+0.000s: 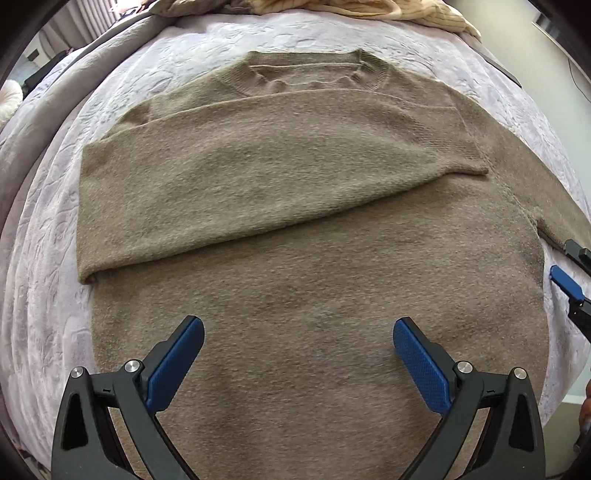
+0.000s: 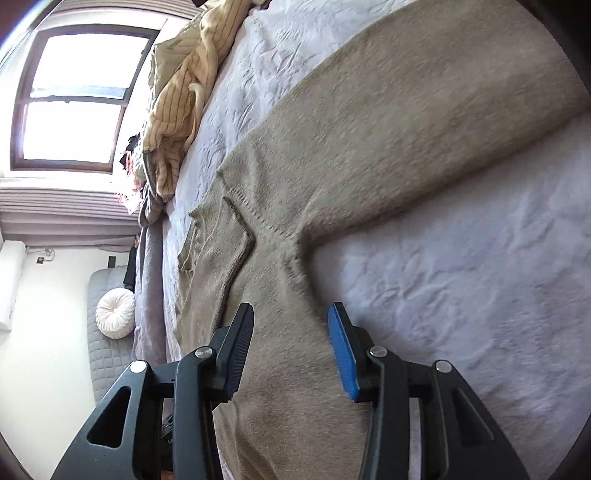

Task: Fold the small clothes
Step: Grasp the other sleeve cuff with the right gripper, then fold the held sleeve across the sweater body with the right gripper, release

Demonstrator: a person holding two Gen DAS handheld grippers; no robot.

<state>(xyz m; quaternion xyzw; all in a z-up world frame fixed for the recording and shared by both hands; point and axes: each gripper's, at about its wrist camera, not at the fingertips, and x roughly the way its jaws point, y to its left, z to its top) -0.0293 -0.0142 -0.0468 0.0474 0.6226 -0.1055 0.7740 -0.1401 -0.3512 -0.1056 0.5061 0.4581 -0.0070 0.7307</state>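
A tan knit sweater [image 1: 295, 206] lies flat on the pale lilac bedspread [image 1: 48, 280], neck at the far end. One sleeve [image 1: 229, 206] is folded across its chest. My left gripper [image 1: 298, 328] is open and empty above the sweater's lower body. In the right wrist view the sweater [image 2: 280, 369] shows from its side, with the other sleeve [image 2: 424, 125] stretched out over the bedspread [image 2: 480, 288]. My right gripper [image 2: 291, 314] is open and empty over the sweater's side edge near the armpit. It also shows at the right edge of the left wrist view [image 1: 567, 282].
A heap of cream striped clothes [image 2: 181, 96] lies at the far end of the bed, also in the left wrist view [image 1: 369, 11]. A window [image 2: 74, 92], a white wall and a grey seat with a round white cushion [image 2: 115, 312] are beyond the bed.
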